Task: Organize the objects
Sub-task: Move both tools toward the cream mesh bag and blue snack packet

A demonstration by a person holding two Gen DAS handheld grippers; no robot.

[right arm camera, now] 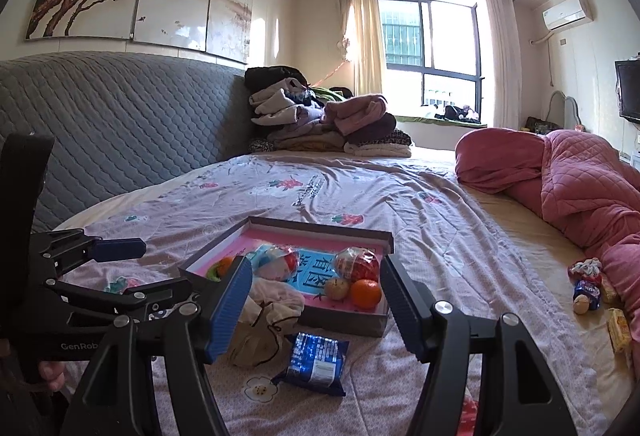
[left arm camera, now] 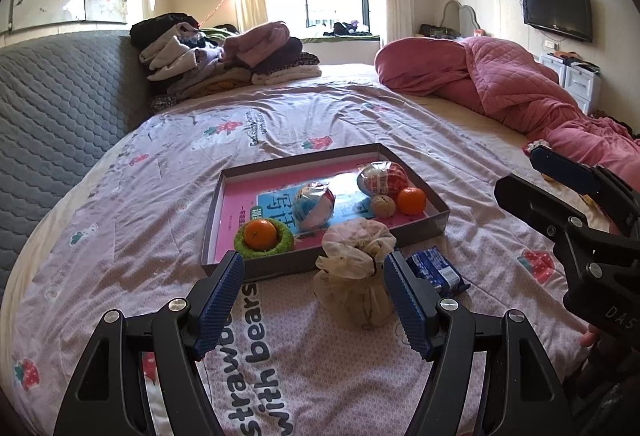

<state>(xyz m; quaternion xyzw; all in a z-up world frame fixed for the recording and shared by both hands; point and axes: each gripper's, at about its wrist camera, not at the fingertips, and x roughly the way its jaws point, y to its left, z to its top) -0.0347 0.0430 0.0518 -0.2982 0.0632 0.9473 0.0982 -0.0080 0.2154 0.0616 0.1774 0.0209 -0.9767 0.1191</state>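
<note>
both grippers hover over bed [left arm camera: 320,124], fingers wide, holding nothing
tied cloth pouch [left arm camera: 354,276] sits on sheet btwn left gripper [left arm camera: 314,300] fingers, not pinched; blue snack pack [right arm camera: 314,362] lies below right gripper [right arm camera: 316,306], just beside tray [left arm camera: 320,156] w/ oranges & wrapped balls.

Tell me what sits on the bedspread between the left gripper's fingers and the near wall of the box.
The tied cloth pouch stands there, between the left gripper and the box, seen best in the left wrist view.
</note>
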